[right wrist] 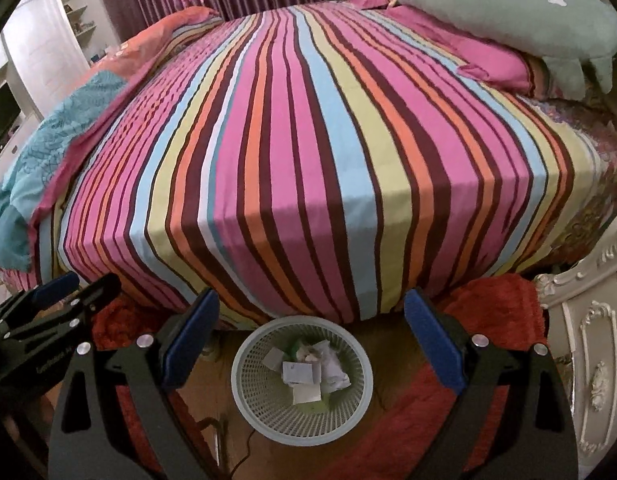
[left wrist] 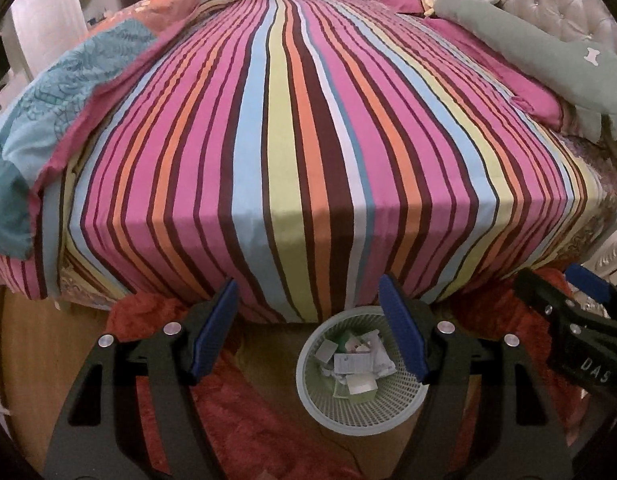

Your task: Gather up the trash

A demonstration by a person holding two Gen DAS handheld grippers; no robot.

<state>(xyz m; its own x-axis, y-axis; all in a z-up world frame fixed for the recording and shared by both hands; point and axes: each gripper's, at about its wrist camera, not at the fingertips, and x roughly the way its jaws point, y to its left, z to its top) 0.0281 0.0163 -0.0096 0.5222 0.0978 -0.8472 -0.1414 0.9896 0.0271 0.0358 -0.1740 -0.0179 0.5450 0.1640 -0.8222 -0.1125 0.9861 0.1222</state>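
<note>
Crumpled white paper trash [left wrist: 354,362] inside pale green round mesh plastic basket [left wrist: 404,400], on floor at bed's foot. Left gripper [left wrist: 308,328] and right gripper [right wrist: 310,340] spread, empty, above. Beyond, striped multicolour bedsheet [left wrist: 292,140], green bolster pillow [left wrist: 548,52].

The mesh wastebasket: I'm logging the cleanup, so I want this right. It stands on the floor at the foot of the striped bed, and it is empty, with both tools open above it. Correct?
Not quite: the mesh wastebasket is not empty. The right wrist view shows crumpled paper scraps lying in it. The rest holds: it stands on the floor by the striped bed, with the right tool and left tool open above it.
</note>
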